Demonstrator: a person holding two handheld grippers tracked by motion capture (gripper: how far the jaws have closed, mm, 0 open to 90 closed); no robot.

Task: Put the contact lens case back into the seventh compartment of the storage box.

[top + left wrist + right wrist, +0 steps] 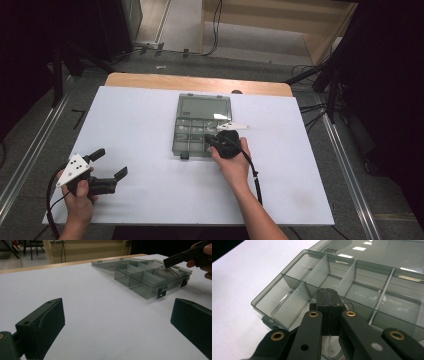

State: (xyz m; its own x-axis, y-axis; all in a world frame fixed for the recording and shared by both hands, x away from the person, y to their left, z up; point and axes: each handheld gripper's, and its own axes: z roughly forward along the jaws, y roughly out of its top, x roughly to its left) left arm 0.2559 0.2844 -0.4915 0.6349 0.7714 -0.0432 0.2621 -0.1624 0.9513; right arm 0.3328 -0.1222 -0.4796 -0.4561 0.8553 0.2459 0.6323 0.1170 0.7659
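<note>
A clear grey compartment box lies open in the middle of the white table, its lid flat behind it. My right gripper hangs over the box's front compartments with its jaws pressed together, and nothing is visibly held between them. In the right gripper view the shut tips point down at a divider of the box, with a thin clear curved piece lying under them. My left gripper is open at the table's front left, well apart from the box. Its jaws stand wide with nothing between them.
A white sheet covers the table; a strip of bare wood shows at the far edge. Cables and rails run along the floor on both sides. The right gripper appears over the box in the left gripper view.
</note>
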